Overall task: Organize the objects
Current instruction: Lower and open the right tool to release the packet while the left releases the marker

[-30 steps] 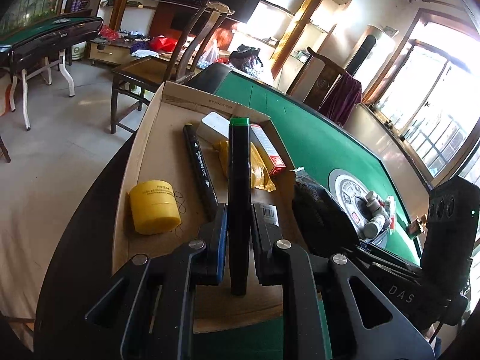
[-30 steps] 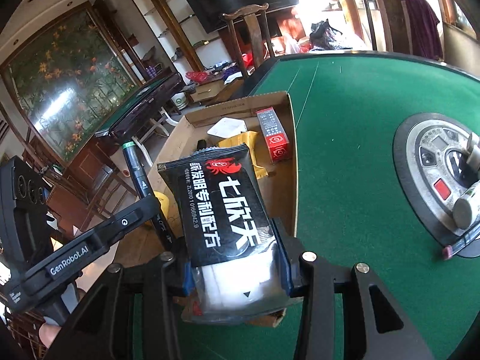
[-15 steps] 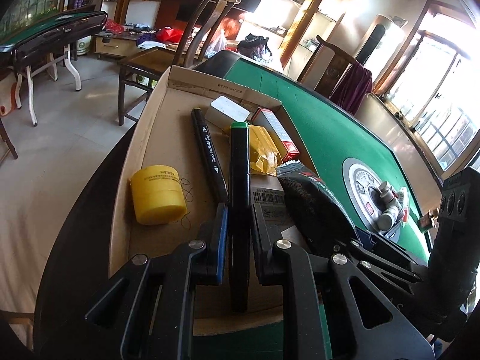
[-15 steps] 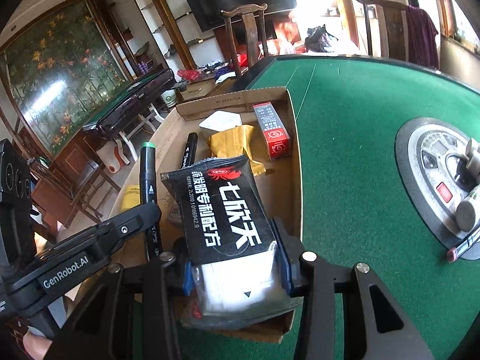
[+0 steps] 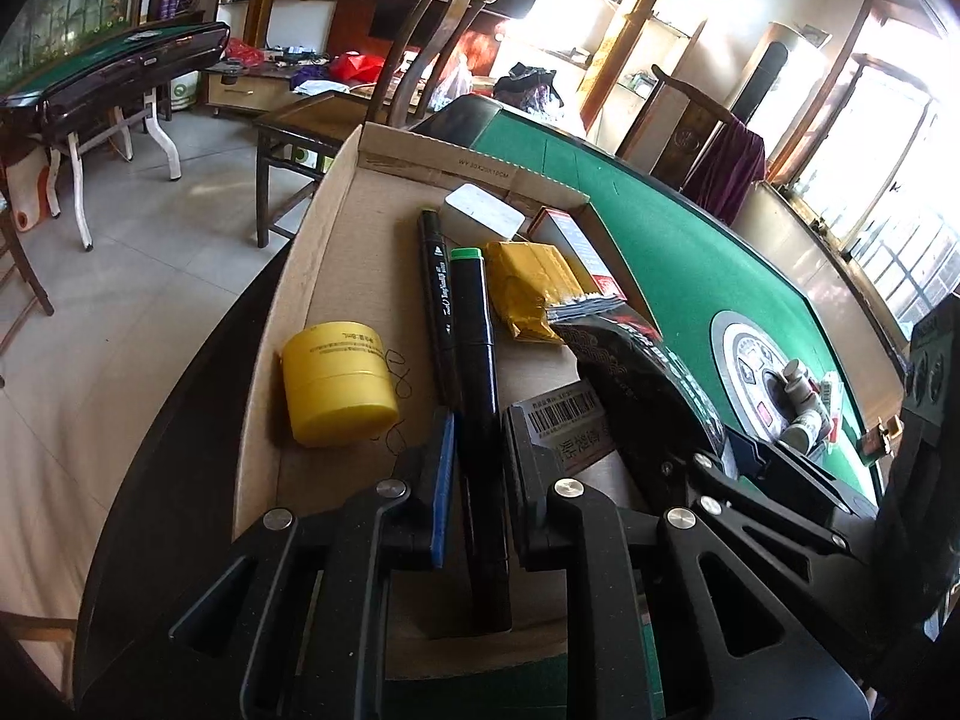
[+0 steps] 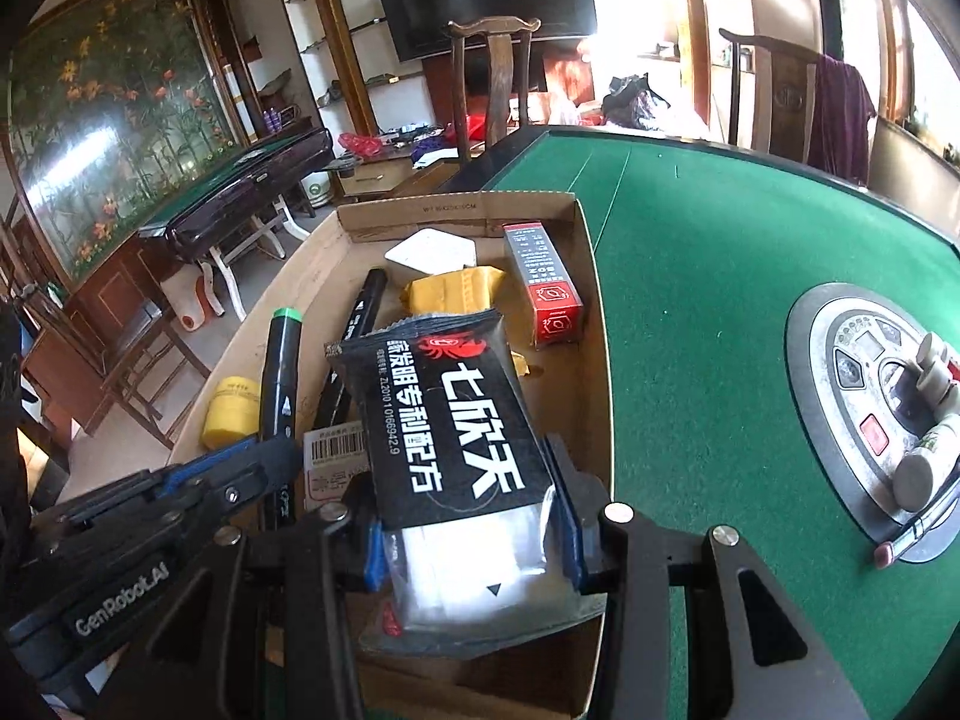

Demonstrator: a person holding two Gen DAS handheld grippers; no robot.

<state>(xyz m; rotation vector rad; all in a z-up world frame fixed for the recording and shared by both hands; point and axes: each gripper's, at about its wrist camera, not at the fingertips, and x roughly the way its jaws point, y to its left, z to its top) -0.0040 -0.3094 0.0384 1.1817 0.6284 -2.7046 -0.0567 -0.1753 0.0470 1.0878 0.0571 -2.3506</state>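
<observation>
An open cardboard box sits at the edge of a green felt table. My left gripper is shut on a black marker with a green cap. The marker points into the box, close alongside a second black marker. My right gripper is shut on a black snack packet with white characters, held over the box's near right part. In the left wrist view the packet and the right gripper are just right of my fingers. The held marker also shows in the right wrist view.
In the box lie a yellow jar, a yellow pouch, a red carton, a white box and a barcode-labelled item. A round console with small bottles is set in the felt. Chairs stand beyond the table.
The left gripper has tipped down, so the green-capped marker now sits low beside the other marker. The right gripper has rolled slightly and still holds the packet over the box.
</observation>
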